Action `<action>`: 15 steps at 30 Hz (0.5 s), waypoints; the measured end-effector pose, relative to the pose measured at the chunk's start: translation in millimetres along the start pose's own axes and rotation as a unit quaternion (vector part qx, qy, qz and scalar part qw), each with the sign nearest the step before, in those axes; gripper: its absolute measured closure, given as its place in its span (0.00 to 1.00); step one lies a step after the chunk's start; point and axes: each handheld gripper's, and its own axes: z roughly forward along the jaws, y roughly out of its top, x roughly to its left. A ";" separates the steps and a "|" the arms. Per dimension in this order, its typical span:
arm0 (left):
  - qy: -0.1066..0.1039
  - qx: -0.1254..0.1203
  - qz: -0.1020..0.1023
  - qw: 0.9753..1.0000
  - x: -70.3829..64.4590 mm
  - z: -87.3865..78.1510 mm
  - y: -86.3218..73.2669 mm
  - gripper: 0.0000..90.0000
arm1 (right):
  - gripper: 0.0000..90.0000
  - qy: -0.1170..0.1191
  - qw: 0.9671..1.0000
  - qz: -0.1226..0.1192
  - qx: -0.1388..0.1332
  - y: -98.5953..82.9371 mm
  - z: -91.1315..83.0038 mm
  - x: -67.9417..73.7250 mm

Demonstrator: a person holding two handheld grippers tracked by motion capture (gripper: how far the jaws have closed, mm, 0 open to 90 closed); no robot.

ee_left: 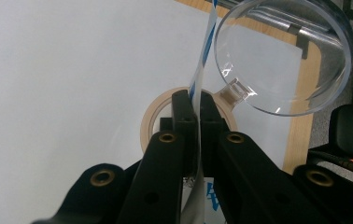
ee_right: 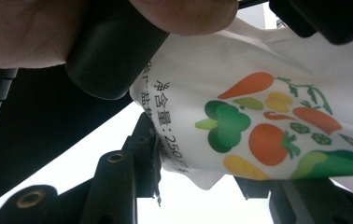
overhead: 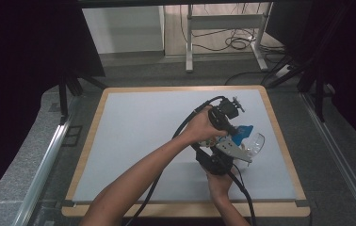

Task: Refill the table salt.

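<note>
We hold a white plastic pouch printed w/ vegetables [ee_right: 268, 126] above the pale grey tabletop [overhead: 133, 136], right of centre. Left tongs [ee_left: 196, 109] are clamped tight on the pouch's thin blue-striped edge. Right tongs [ee_right: 202, 172] grip its lower part, jaws set apart around it. A clear round glass bowl [ee_left: 286, 56] sits just beside, w/ a beige tape ring [ee_left: 158, 112] under the left tongs.

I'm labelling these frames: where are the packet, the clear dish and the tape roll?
Packet [ee_right: 258, 126]: right gripper view, printed face.
Clear dish [ee_left: 284, 51]: left gripper view, its base.
Tape roll [ee_left: 152, 119]: left gripper view, left rim.
</note>
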 end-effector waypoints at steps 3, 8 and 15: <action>-0.001 -0.003 -0.002 1.000 -0.1 0.0 -0.1 1.00 | 0.64 0.000 1.000 0.001 -0.001 0.2 0.2 0.2; 0.000 -0.003 -0.002 1.000 0.1 0.4 -0.2 1.00 | 0.64 0.000 1.000 0.002 -0.001 0.2 0.3 0.2; 0.000 -0.002 -0.002 1.000 0.0 0.7 -0.1 1.00 | 0.64 0.001 1.000 0.002 -0.001 0.3 0.3 -0.6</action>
